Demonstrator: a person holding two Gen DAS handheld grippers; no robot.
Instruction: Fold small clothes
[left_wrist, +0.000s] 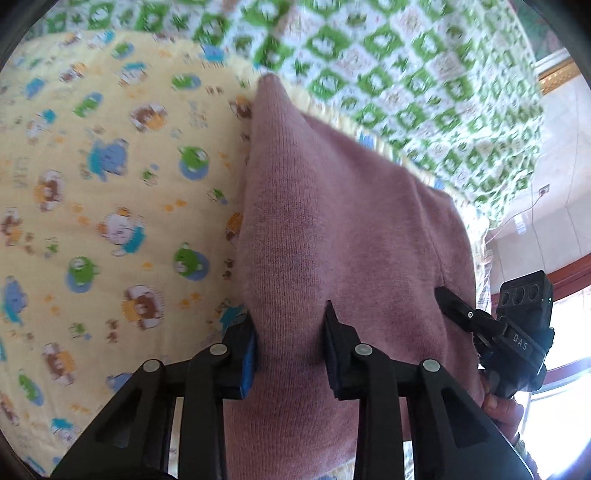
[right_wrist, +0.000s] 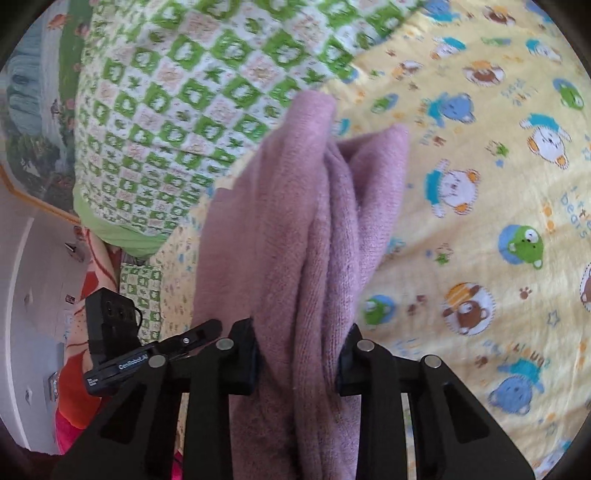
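A pink knitted garment (left_wrist: 332, 221) hangs bunched over a yellow bear-print blanket (left_wrist: 110, 184). My left gripper (left_wrist: 291, 332) is shut on one edge of it, with the knit pinched between its pads. In the right wrist view the same garment (right_wrist: 295, 221) falls in folded layers between the fingers of my right gripper (right_wrist: 297, 350), which is shut on it. Each gripper shows beside the cloth in the other's view: the right gripper (left_wrist: 456, 304) at the garment's right edge, the left gripper (right_wrist: 205, 330) at its left edge. The lower end of the garment is hidden behind the fingers.
A green-and-white patterned quilt (left_wrist: 406, 92) lies bunched beyond the yellow blanket (right_wrist: 480, 184) and is also seen as the quilt (right_wrist: 166, 110) at upper left. A person's hand (left_wrist: 498, 406) holds the right gripper. Pale wall and a bright window (left_wrist: 554, 350) lie to the right.
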